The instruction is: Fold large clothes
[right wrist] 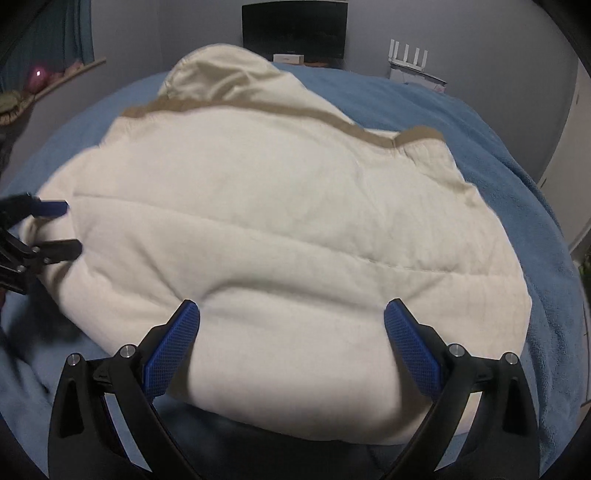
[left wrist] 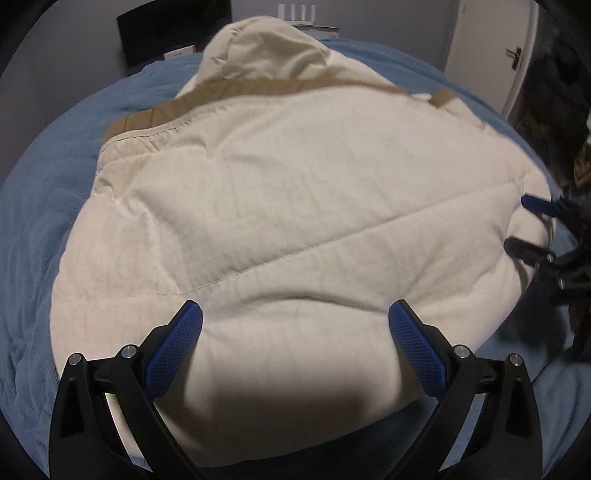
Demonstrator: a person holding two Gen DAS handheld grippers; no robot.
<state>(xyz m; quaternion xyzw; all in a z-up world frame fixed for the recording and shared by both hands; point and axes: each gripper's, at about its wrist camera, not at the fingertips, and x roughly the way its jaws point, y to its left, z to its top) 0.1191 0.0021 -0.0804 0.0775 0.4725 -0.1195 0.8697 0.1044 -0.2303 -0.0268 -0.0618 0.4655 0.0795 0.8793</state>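
We held the left gripper (left wrist: 294, 317) and right gripper (right wrist: 291, 317) spread wide, empty, over the cream jacket's (left wrist: 280, 206) near hem. It lay lengthwise away from us along the blue bed (left wrist: 48, 206), hood (left wrist: 266, 48) farthest; both grippers seemed equally near.

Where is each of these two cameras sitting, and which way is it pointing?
Left wrist view: on the left gripper, facing across the cream jacket on the blue bed cover; its open fingers show below, the right gripper at the right edge.
Right wrist view: on the right gripper, facing likewise, the left gripper at the left edge.
Shared: jacket, bed cover, dark monitor.
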